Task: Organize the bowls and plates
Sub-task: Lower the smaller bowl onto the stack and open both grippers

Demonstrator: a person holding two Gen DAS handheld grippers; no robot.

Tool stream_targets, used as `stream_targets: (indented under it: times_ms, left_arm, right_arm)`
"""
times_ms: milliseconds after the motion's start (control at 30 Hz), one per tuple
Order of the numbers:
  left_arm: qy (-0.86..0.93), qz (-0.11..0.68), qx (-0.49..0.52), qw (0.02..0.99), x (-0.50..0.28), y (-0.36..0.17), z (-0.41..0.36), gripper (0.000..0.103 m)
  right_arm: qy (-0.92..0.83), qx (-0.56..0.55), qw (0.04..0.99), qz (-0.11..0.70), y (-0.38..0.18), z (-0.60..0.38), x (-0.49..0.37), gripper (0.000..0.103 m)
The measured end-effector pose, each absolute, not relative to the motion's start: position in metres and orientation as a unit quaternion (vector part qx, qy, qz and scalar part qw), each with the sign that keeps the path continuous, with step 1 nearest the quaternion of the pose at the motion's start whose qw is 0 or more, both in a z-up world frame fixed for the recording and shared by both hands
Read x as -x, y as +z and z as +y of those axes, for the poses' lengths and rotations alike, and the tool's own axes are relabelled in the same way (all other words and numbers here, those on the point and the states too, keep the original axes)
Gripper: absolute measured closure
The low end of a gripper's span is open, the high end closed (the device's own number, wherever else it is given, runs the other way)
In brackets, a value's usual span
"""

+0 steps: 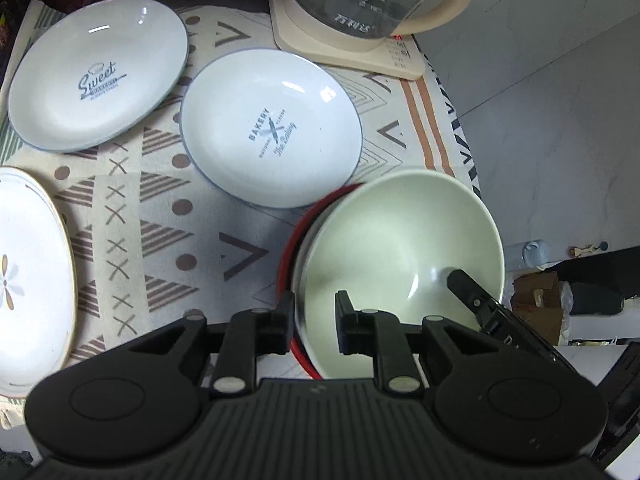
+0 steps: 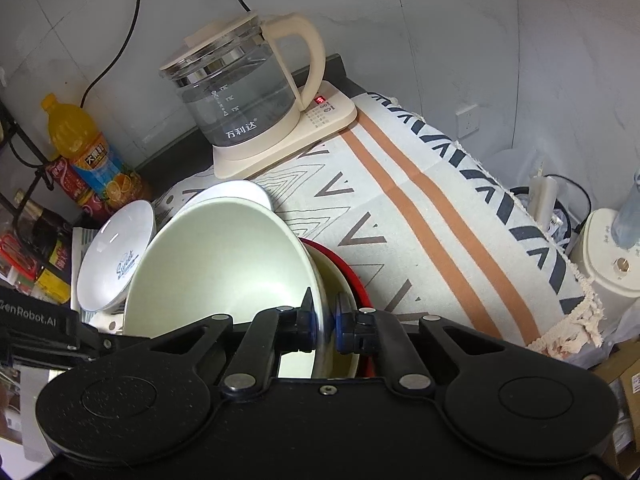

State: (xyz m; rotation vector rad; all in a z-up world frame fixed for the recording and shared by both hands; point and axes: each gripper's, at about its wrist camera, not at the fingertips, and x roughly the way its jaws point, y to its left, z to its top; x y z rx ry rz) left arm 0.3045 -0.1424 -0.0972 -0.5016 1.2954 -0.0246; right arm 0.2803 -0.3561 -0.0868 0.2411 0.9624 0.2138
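Observation:
A pale green bowl [image 1: 404,240] is held tilted above a red-rimmed bowl [image 1: 290,240] near the table's right edge. My left gripper [image 1: 314,312] is shut on the green bowl's near rim. My right gripper [image 2: 325,314] is shut on the green bowl's [image 2: 224,264] other rim, and one of its fingers shows inside the bowl in the left wrist view [image 1: 468,292]. The red-rimmed bowl [image 2: 352,276] sits just under it. Two white plates, "Sweet" [image 1: 100,80] and "Bakery" [image 1: 272,128], lie on the patterned cloth. A flower-print plate [image 1: 28,280] lies at the left.
A glass kettle on a cream base [image 2: 256,104] stands at the back of the table. Drink bottles [image 2: 88,152] stand at the back left by the wall. The cloth's fringed edge [image 2: 576,300] hangs over the table's right side, with a white appliance [image 2: 616,272] beyond.

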Motion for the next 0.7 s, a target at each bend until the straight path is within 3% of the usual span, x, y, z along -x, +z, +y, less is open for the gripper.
stream_targets:
  times_ms: [700]
  left_arm:
    - [-0.005,0.607,0.242,0.757,-0.309,-0.128,-0.135,0.080]
  right_arm:
    - [0.094,-0.074,0.875,0.469,-0.079,-0.347,-0.275,0.091]
